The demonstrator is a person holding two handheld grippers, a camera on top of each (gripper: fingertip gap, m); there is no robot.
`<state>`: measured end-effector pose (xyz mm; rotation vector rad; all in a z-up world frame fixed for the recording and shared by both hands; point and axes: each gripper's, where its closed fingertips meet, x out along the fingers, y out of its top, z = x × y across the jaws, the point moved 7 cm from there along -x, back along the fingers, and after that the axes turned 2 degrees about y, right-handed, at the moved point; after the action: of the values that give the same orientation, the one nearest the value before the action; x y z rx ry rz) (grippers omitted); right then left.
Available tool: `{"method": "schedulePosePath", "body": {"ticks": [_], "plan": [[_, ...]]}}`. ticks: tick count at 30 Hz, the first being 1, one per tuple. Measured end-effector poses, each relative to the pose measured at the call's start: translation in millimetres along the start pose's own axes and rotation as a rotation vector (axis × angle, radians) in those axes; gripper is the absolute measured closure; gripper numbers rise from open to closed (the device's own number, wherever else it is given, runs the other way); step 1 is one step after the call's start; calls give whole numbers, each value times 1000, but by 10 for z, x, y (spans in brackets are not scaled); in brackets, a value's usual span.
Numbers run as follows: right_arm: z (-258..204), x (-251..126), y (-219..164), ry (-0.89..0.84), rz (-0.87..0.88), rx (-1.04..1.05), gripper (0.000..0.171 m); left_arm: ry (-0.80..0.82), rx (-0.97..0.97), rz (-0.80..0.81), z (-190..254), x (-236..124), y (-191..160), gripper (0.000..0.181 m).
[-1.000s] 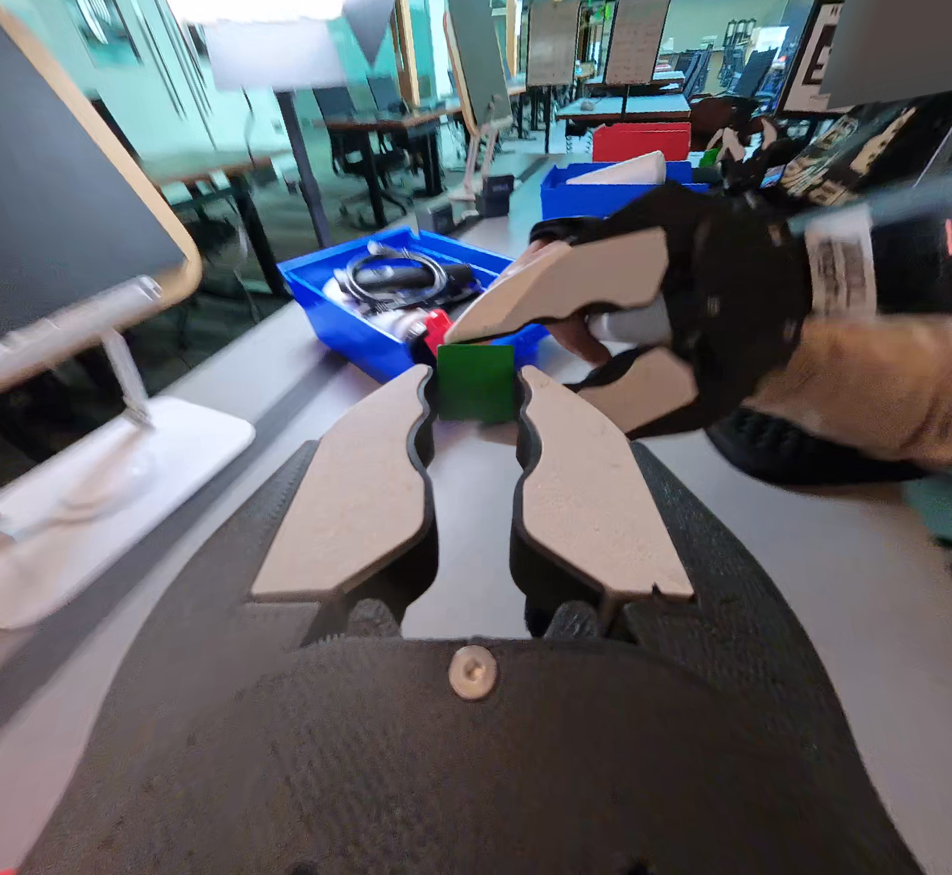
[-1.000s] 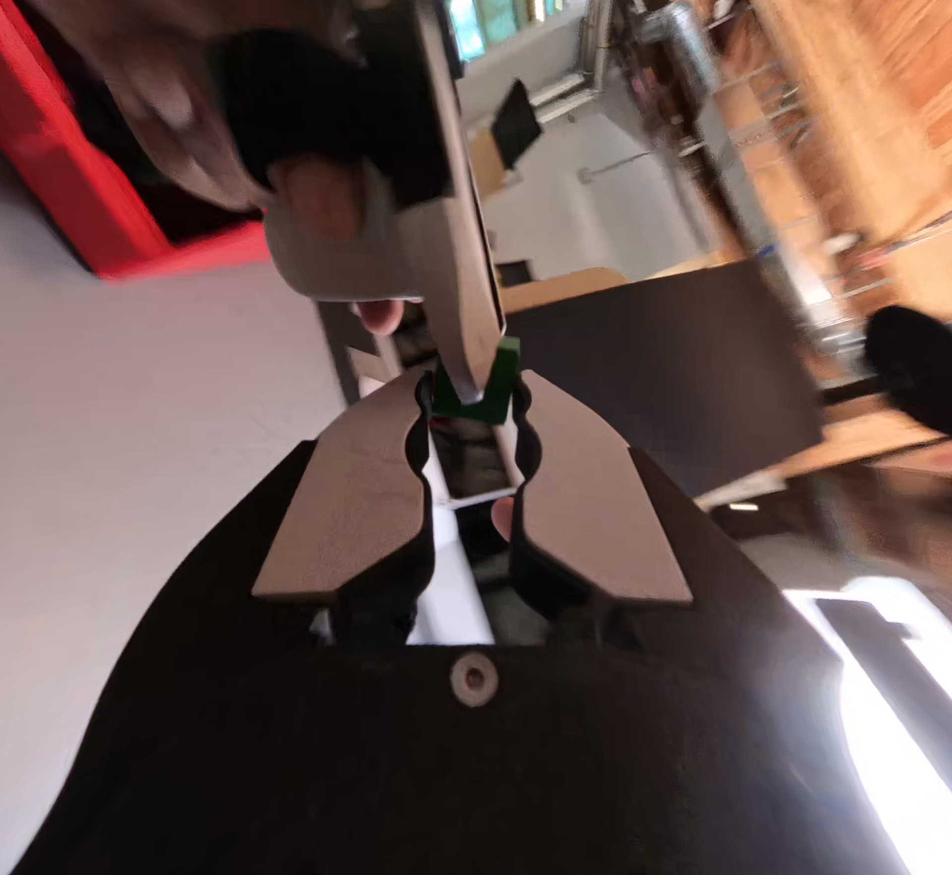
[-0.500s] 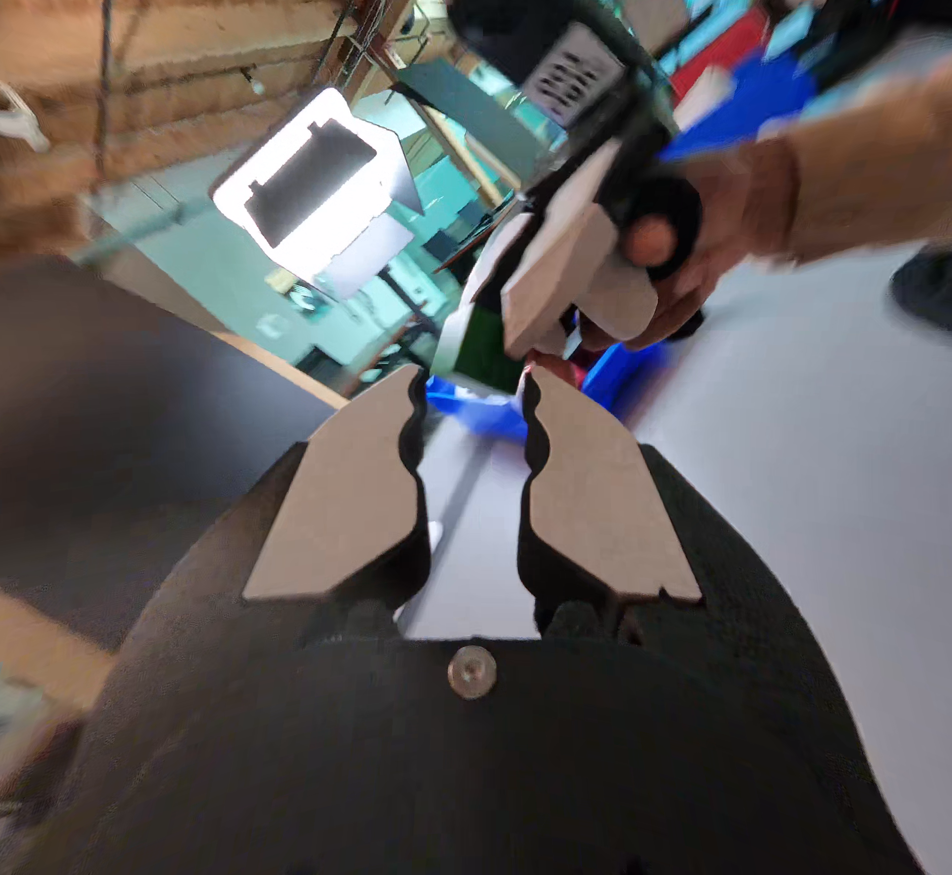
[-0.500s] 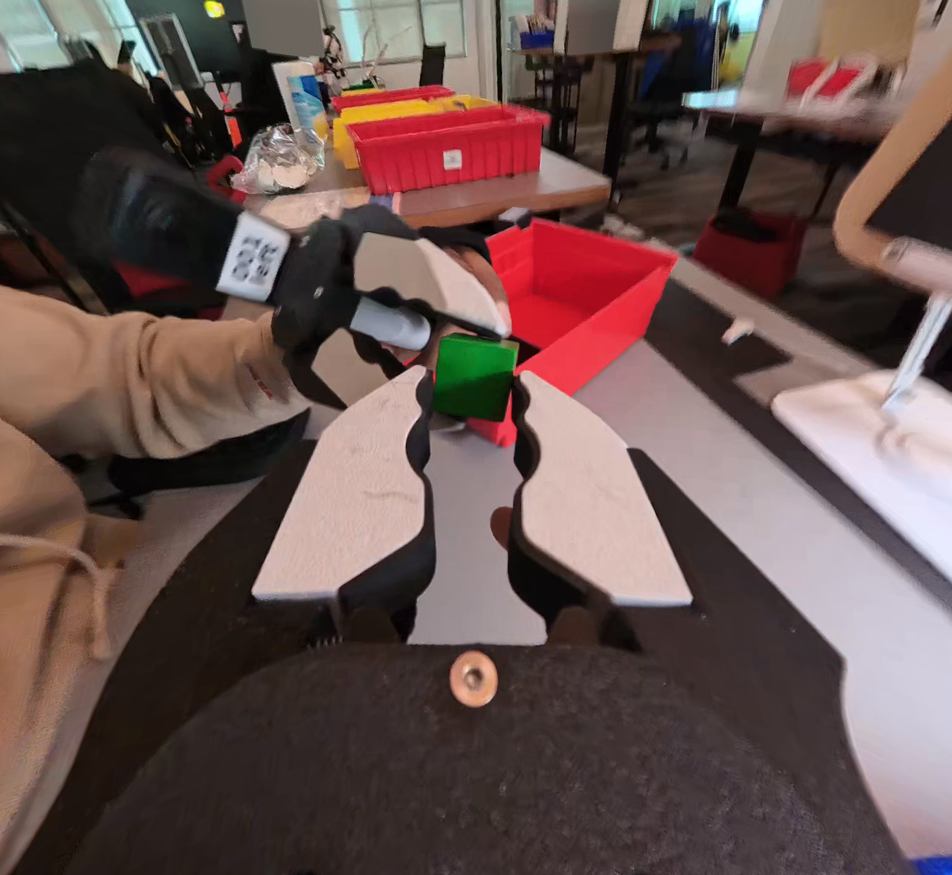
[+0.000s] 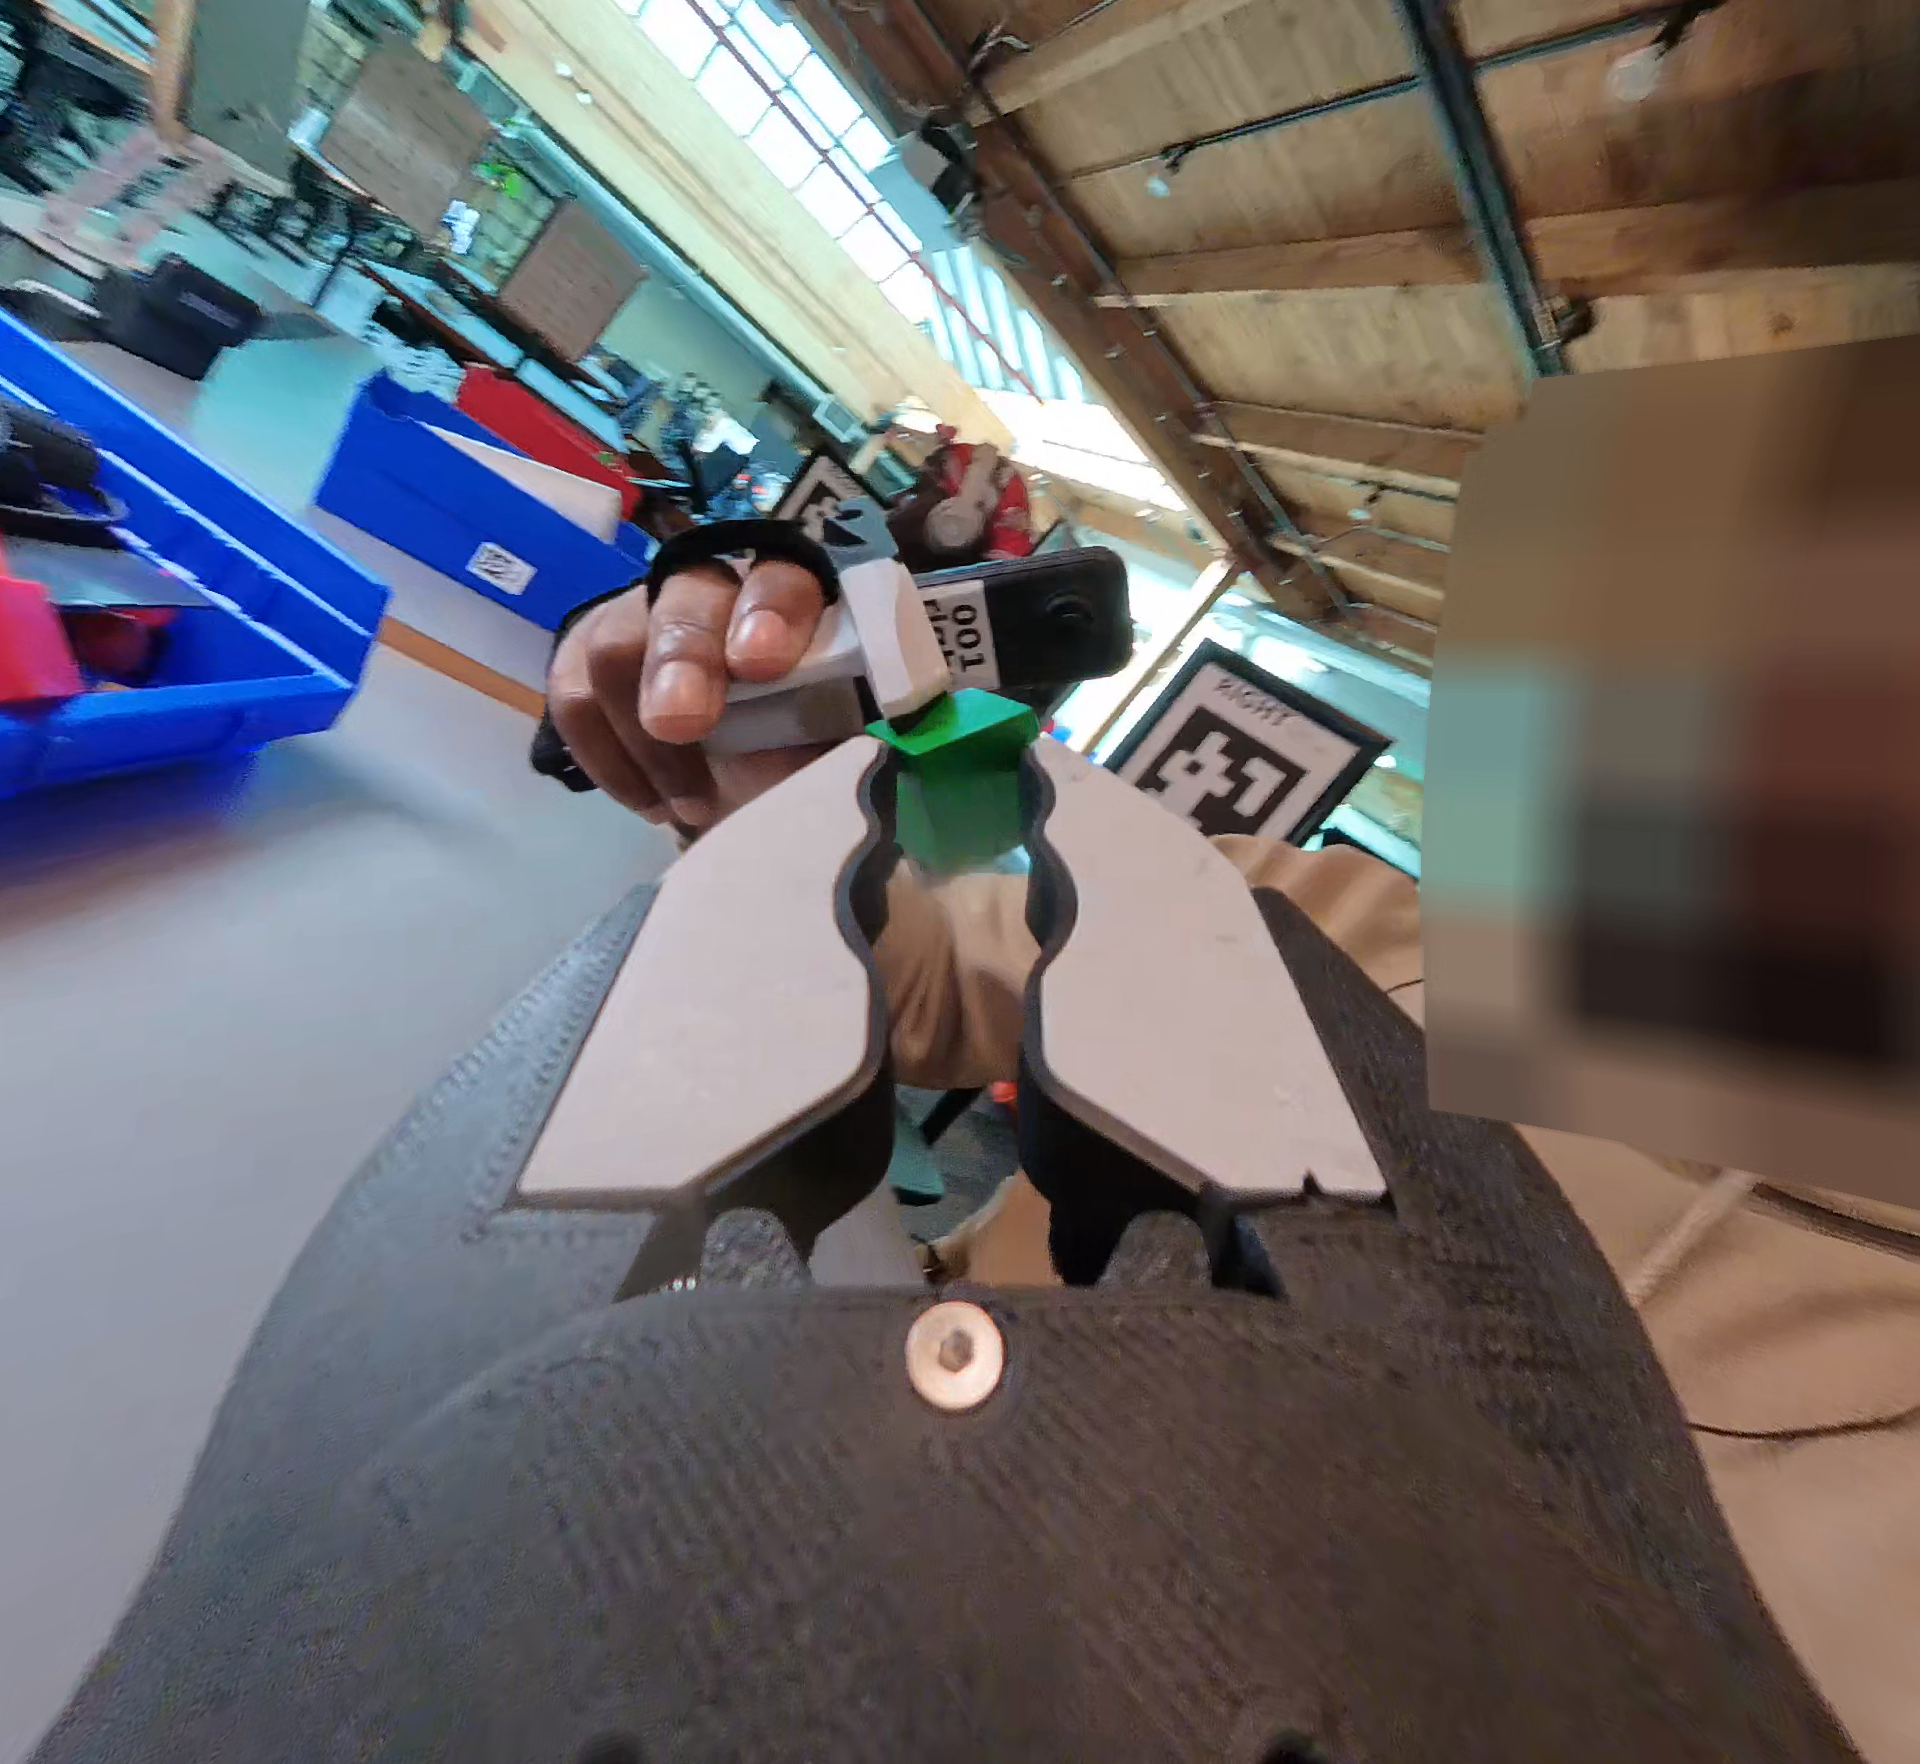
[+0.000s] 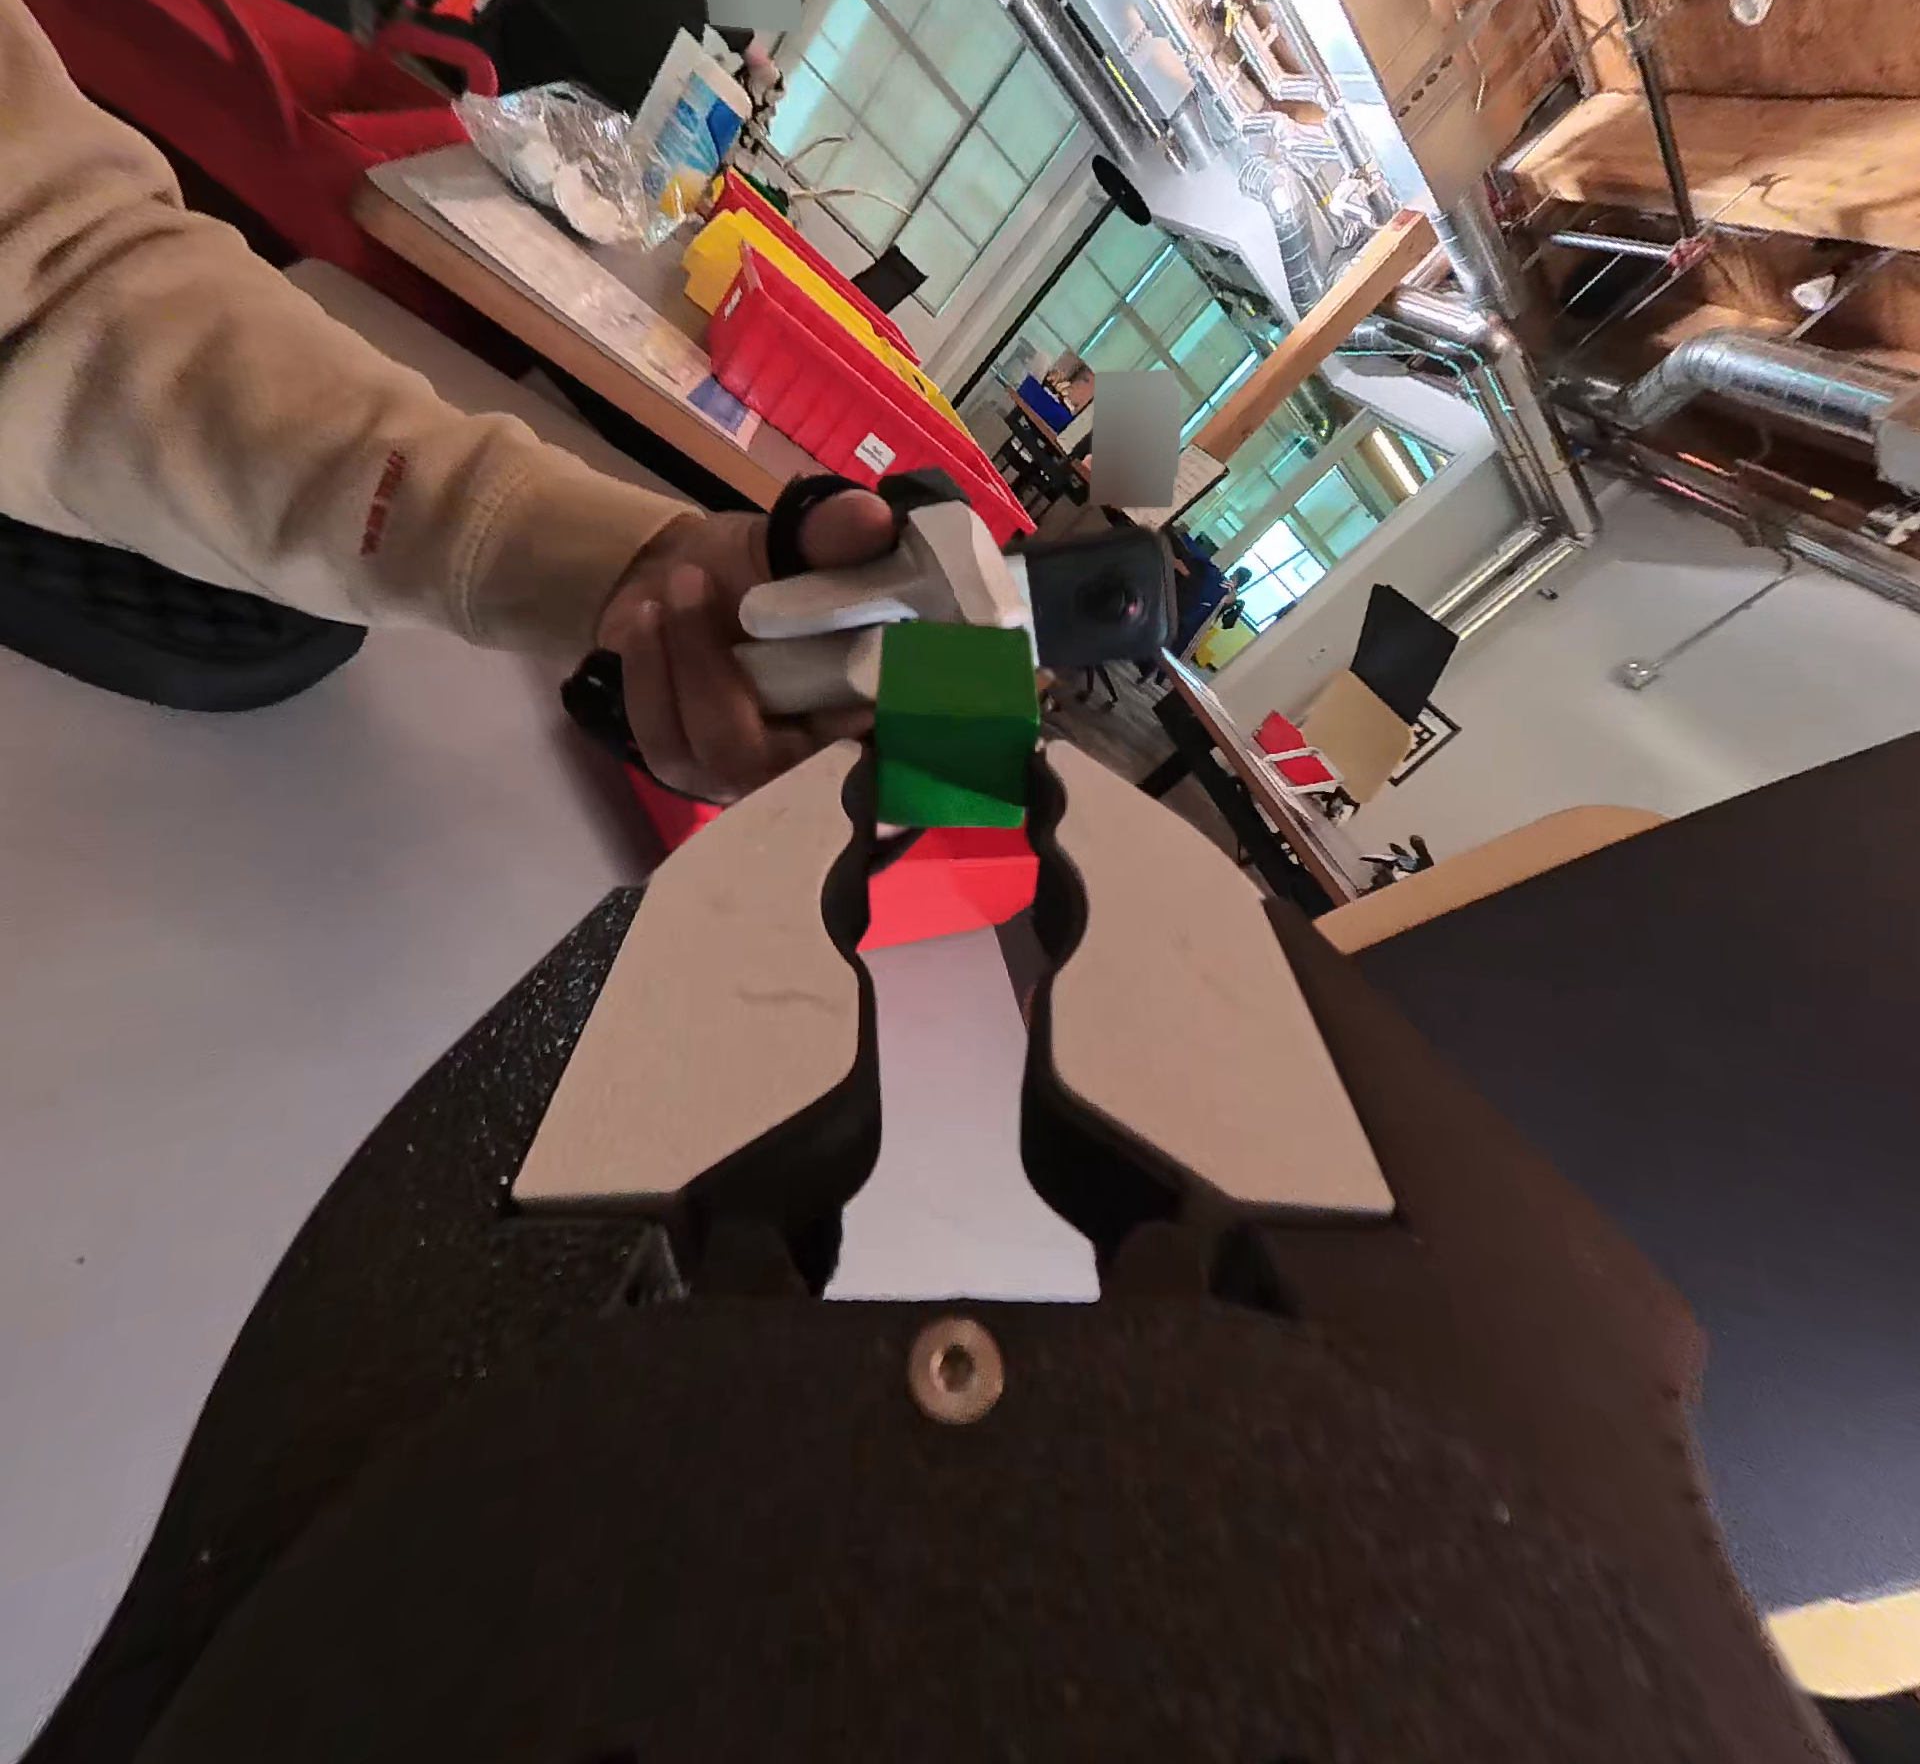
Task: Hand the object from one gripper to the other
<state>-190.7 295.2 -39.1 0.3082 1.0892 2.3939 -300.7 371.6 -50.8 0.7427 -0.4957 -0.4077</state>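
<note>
— Table first: the flat grey table [image 6: 208, 883] lies under both tools, and a red plastic bin [image 6: 935, 888] shows just below where they meet. And the claws?

— The left claw [image 5: 956, 779] has its pale fingertips pressed against two opposite sides of the small solid green cube [image 5: 961, 800]. The right claw [image 6: 951, 769] comes in from the other way and pinches the same cube across its own tips. The cube is up in the air between them, off the table.

— Which one carries it?

— I cannot tell from these views. I judge the handover is at its midpoint.

— How should the release go?

— Both wrists should be steady. The receiving claw needs to sit squarely on flat faces, not on an edge. The giving claw should then spread slowly and draw straight back along its fingers, so nothing twists the cube. Both holds look shallow, right at the tips, so a sideways tug could make it pivot out.
</note>
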Motion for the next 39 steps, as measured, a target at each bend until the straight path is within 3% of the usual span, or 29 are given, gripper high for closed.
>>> {"method": "schedulePosePath", "body": {"ticks": [5, 9, 12, 15, 18, 21, 24, 26, 29, 31, 34, 37, 39], "plan": [[17, 22, -39, -58, -90, -85, 144, 137, 84, -26, 27, -39, 40, 139], [-13, 70, -123, -104, -217, -247, 144, 218, 91, -63, -44, -23, 2, 150], [-21, 103, -143, -128, -252, -284, 144, 297, 221, -113, -58, 15, -19, 153], [89, 48, -172, -105, -213, 3, 143, 421, 617, -112, 55, -19, 25, 152], [249, -36, -182, -3, -54, 503, 132, 461, 1053, -95, 210, -39, -23, 152], [262, 22, -198, 227, 72, 1013, 124, 515, 1369, -145, 245, 17, -133, 153], [137, 126, -233, 399, 96, 1221, 124, 582, 1582, -241, 214, 82, -234, 153], [65, 196, -227, 443, 69, 1266, 137, 631, 1685, -290, 196, 93, -262, 153], [109, 177, -200, 386, 107, 1163, 143, 628, 1539, -255, 216, 62, -201, 146], [154, 86, -162, 292, 106, 932, 143, 554, 1241, -151, 208, -2, -98, 134], [143, -55, -46, 139, 99, 494, 143, 357, 712, -8, 172, -51, 32, 132], [84, -61, 39, 36, 36, 173, 143, 164, 280, 3, 119, -1, 37, 130], [8, -29, 88, 24, 7, 23, 143, 92, 124, -41, 81, 55, -28, 132]]}}
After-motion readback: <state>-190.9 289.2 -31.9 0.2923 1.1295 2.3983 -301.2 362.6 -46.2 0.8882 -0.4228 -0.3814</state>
